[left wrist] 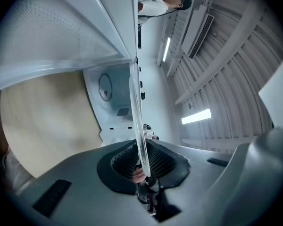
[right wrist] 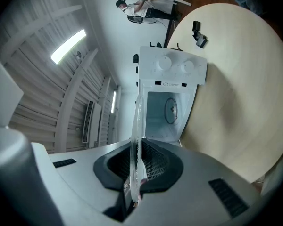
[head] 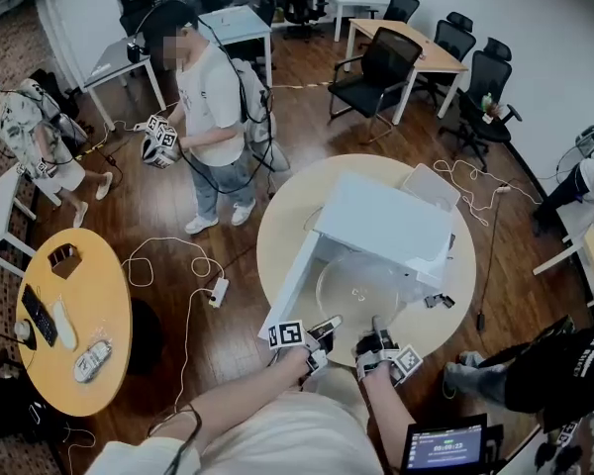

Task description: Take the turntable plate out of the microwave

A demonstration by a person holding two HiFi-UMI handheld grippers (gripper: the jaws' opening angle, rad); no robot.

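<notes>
The clear glass turntable plate [head: 359, 287] hangs just in front of the white microwave [head: 386, 216], whose door [head: 289, 290] swings open to the left. Both grippers hold its near rim. My left gripper [head: 324, 331] is shut on the rim at the left, my right gripper [head: 375, 331] at the right. In the left gripper view the plate [left wrist: 137, 121] shows edge-on, running into the shut left gripper [left wrist: 142, 172]. In the right gripper view the plate [right wrist: 137, 126] also stands edge-on in the right gripper [right wrist: 135, 185], with the microwave's cavity [right wrist: 167, 114] beyond.
The microwave stands on a round beige table [head: 277, 226] with a small black clip [head: 438, 301] near its right edge. A person [head: 213, 107] stands behind with another gripper pair. A yellow side table [head: 74, 305], floor cables with a power strip [head: 218, 291] and office chairs [head: 376, 72] surround it.
</notes>
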